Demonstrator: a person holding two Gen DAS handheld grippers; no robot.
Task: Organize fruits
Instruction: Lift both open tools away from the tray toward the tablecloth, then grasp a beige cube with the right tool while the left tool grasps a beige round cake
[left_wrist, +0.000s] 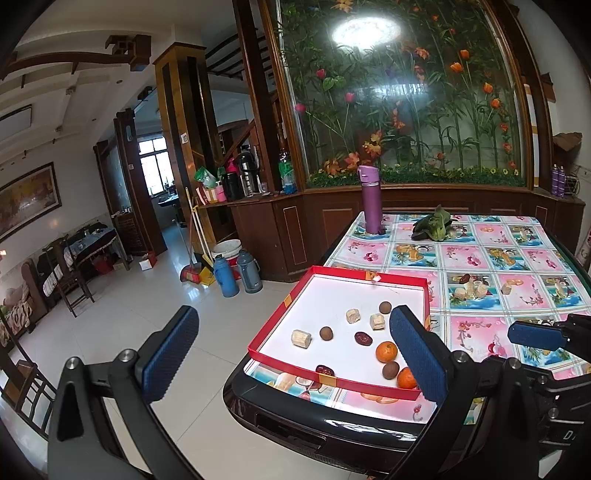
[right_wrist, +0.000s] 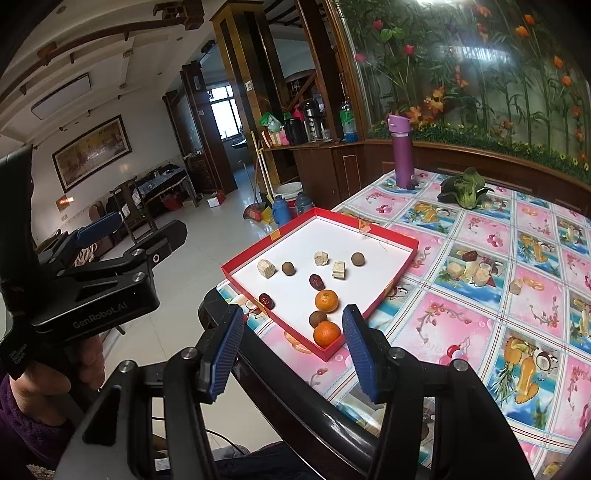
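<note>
Only the right wrist view shows the hand (right_wrist: 55, 373) on the left gripper's handle, and loose pieces (right_wrist: 515, 286) lying on the tablecloth (right_wrist: 461, 321) right of the tray (right_wrist: 391, 291). The left wrist view shows the right gripper (left_wrist: 535, 334) only as a blue pad poking in at the right edge.

The left gripper (left_wrist: 291, 354) has its jaws spread wide and holds nothing; the left pad hangs over the floor, the right one over the tray's near right corner. The right gripper (right_wrist: 293, 358) also stands wide open and empty, off the table's near edge, framing the tray's near corner.

The fruit lies in the red tray at the table's near left corner: pale chunks (right_wrist: 266, 267), brown balls (right_wrist: 288, 267), dark dates (right_wrist: 317, 281), two oranges (right_wrist: 327, 301) toward the near corner. At the far edge stand a purple bottle (left_wrist: 371, 199) and greens (left_wrist: 434, 223).

In the left wrist view the right pad partly covers the nearest orange (left_wrist: 405, 377). What the pale chunks are is hard to tell.
</note>
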